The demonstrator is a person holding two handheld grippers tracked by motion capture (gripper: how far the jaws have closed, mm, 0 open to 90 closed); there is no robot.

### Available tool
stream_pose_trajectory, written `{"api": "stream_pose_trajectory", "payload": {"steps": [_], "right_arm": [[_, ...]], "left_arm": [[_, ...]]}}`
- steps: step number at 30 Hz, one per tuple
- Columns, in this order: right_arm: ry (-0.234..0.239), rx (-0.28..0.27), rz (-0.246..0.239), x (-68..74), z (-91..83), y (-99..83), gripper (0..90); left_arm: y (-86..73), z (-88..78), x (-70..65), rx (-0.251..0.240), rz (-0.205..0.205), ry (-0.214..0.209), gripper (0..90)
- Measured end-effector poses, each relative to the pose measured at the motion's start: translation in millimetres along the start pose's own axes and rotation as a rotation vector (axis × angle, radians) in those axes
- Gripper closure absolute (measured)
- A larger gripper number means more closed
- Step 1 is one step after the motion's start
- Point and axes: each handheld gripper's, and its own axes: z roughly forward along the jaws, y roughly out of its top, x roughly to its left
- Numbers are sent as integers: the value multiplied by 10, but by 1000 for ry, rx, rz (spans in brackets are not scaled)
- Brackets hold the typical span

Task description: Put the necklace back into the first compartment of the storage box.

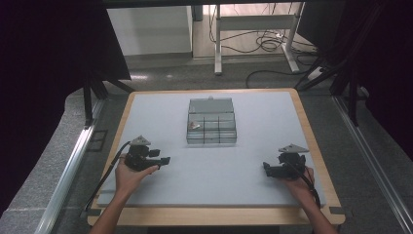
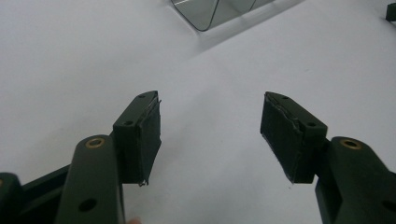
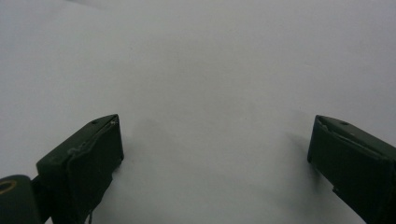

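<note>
Two hands rest near the counter's front edge, left gripper and right gripper both empty with jaws wide, while the clear box sits untouched mid-counter, so seemingly nothing is begun.

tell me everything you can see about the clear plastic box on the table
The clear, grey-tinted plastic organizer box sits flat on the pale grey table mat, centred toward the far side. Its lid stands open at the back, with a small latch tab on the far edge. Dark dividers split the tray into small compartments; one at the left holds a small pale item, too small to identify. One rounded corner shows in the left gripper view. Neither gripper touches it.
</note>
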Motion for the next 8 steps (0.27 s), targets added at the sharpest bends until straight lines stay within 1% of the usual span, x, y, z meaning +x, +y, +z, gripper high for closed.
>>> {"api": "stream_pose_trajectory", "payload": {"steps": [5, 8], "right_arm": [[2, 2, 1, -4, 1, 2, 30], [13, 6, -6, -14, 6, 12, 31]], "left_arm": [[-9, -21, -18, -5, -10, -2, 370], [-15, -49, -32, -10, -19, 16, 367]]}}
